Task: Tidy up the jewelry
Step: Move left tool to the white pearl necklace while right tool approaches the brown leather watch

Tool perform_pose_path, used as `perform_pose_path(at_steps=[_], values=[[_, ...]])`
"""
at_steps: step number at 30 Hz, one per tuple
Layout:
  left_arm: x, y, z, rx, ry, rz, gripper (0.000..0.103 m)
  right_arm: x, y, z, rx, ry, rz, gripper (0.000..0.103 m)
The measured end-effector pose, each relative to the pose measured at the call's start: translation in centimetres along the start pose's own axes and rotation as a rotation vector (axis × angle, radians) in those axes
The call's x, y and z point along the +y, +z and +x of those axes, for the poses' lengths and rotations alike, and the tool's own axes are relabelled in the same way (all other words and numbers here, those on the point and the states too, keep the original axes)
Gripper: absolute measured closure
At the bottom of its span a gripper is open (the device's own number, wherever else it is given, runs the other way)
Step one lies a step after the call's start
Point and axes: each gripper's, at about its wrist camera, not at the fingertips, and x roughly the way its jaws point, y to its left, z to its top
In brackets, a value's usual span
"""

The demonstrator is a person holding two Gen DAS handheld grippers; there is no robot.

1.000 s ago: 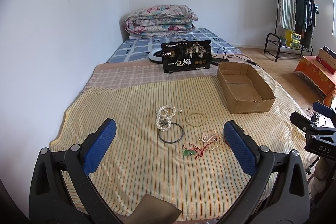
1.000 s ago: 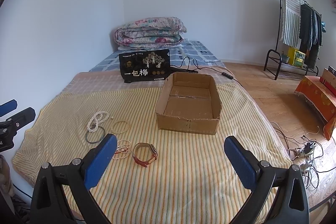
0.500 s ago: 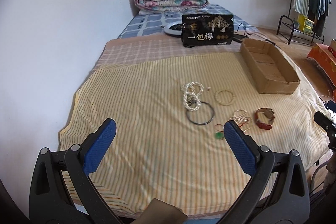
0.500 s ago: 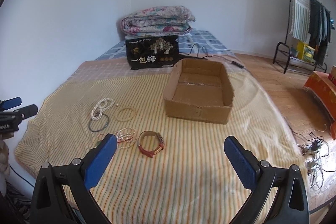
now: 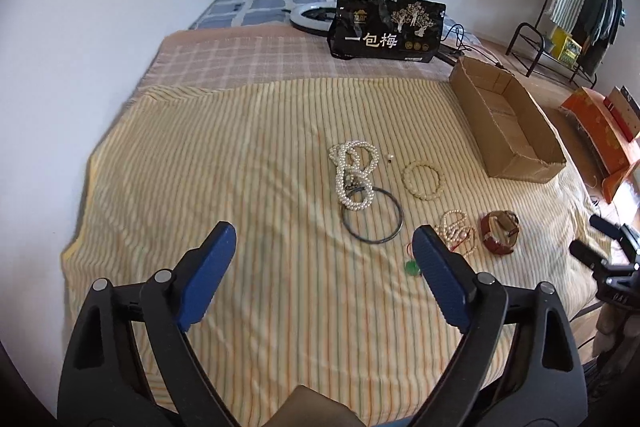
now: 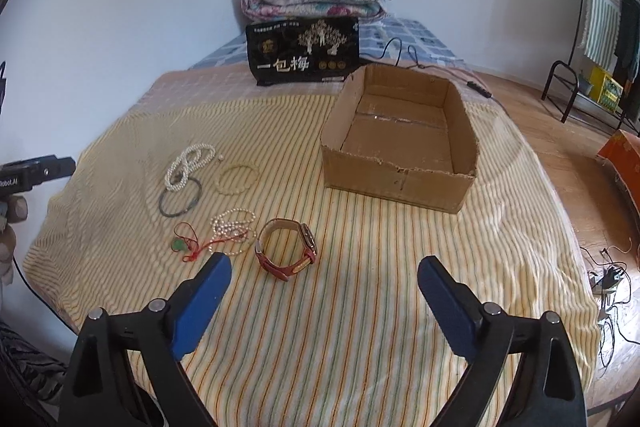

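Pearls (image 5: pixel 354 175) coiled, dark hoop bangle (image 5: pixel 373 215) beside — striped cloth (image 5: pixel 240 187); both grippers (image 5: pixel 324 247) (image 6: pixel 325 273) wide, narrowing slightly, nothing between.

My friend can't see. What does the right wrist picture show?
The open right hand-held gripper, holding nothing, points at a striped bed cover with jewelry on it: a red watch, pearl strings, a dark ring, a bead bracelet and a green pendant. An empty cardboard box sits behind them.
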Motion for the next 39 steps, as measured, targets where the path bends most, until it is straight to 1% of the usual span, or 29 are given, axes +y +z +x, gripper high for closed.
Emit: perform_pose_path(at_steps=[2,4,7,8,9,11,13,14,16,18,21,24,28,30,32,35,39], values=[[0.1,1.0,1.4,0.023,-0.008,-0.014,0.011,-0.2,0.3,0.8,0.026,0.013,0.007,0.014],[0.0,1.9,2.6,0.037,-0.008,-0.005,0.011,-0.2,0.5,1.5,0.041,0.006,-0.001,0.015],[0.0,3.1,4.9,0.068,0.016,-0.001,0.011,-0.1,0.6,2.0,0.046,-0.01,-0.019,0.015],[0.2,3.5,5.8,0.087,0.004,-0.011,0.011,-0.1,0.7,2.2,0.05,-0.008,-0.02,0.015],[0.3,4.0,6.7,0.106,-0.025,-0.021,0.011,-0.1,0.7,2.4,0.054,-0.004,-0.018,0.015],[0.4,4.8,8.2,0.133,-0.054,-0.041,0.018,-0.3,0.9,3.0,0.067,0.017,-0.002,0.015],[0.5,5.5,9.6,0.156,-0.071,-0.063,0.031,-0.3,1.0,3.5,0.078,0.03,0.006,0.015],[0.6,6.0,10.4,0.172,-0.085,-0.081,0.034,-0.2,1.1,3.7,0.084,0.033,0.005,0.016],[1.0,6.6,12.0,0.2,-0.101,-0.125,0.047,-0.2,1.2,4.2,0.097,0.038,0.003,0.018],[1.2,7.0,13.1,0.214,-0.11,-0.15,0.05,-0.2,1.3,4.7,0.107,0.044,0.006,0.021],[1.4,7.5,14.6,0.232,-0.121,-0.166,0.058,-0.3,1.4,5.2,0.118,0.057,0.015,0.021],[1.6,7.6,15.7,0.247,-0.127,-0.188,0.058,-0.2,1.3,5.6,0.126,0.08,0.014,0.021],[1.5,7.3,16.9,0.274,-0.112,-0.185,0.059,0.6,0.9,5.9,0.132,0.103,-0.023,0.021],[1.4,7.4,17.3,0.277,-0.096,-0.183,0.061,1.1,0.8,6.1,0.133,0.103,-0.046,0.021],[1.7,7.4,17.6,0.282,-0.101,-0.195,0.061,1.6,0.7,6.5,0.135,0.096,-0.07,0.021],[2.1,7.4,18.2,0.293,-0.11,-0.22,0.061,1.9,0.8,6.8,0.14,0.098,-0.073,0.021],[2.0,7.3,19.0,0.307,-0.103,-0.21,0.061,2.0,0.8,7.1,0.147,0.094,-0.074,0.021]])
